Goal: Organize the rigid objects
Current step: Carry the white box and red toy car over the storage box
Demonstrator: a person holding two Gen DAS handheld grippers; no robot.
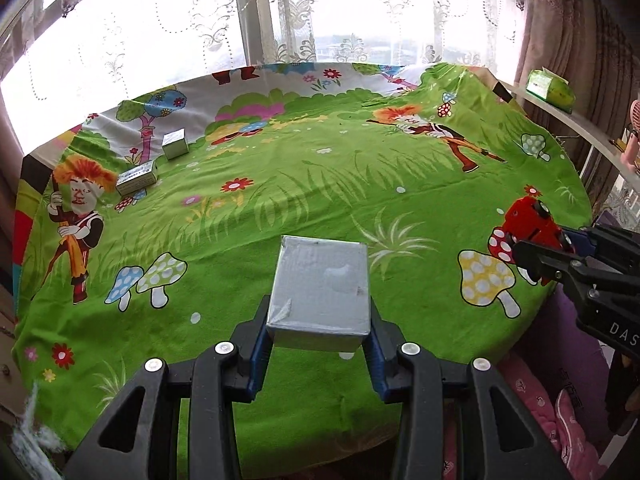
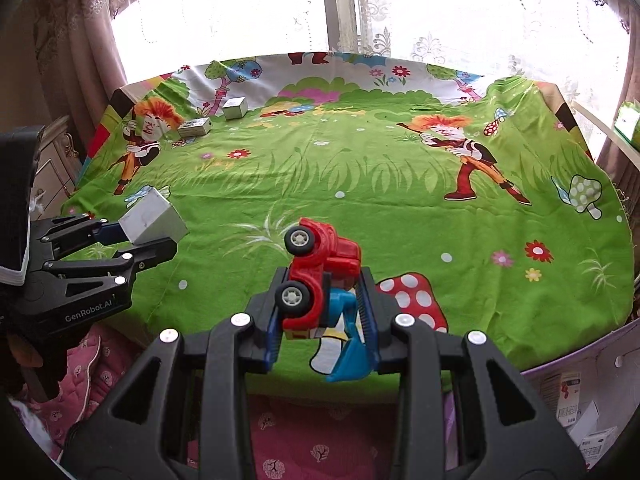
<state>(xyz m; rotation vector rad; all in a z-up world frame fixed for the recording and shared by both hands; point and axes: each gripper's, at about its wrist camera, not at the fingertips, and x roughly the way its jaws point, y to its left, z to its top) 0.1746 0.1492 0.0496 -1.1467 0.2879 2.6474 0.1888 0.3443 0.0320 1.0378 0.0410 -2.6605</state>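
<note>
Left claw (image 1: 320, 344) pinching grey box (image 1: 320, 292) by sides, lifted above green sheet (image 1: 280, 184). Right claw (image 2: 324, 320) clamped on red toy truck (image 2: 320, 264), truck tipped sideways, blue scoop (image 2: 352, 356) hanging below. Two small boxes (image 1: 136, 178) (image 1: 175, 144) lie at far left of surface. Risk: truck pivots or slips from uneven grip; box held near rear edge only, may tilt out.

a bright green cartoon bedsheet (image 1: 320, 184) printed with mushrooms, flowers and orange-haired figures covers the surface; lace curtains (image 1: 168, 20) hang over the sunlit window behind, and a green tissue pack (image 1: 550, 86) sits on a side shelf
</note>
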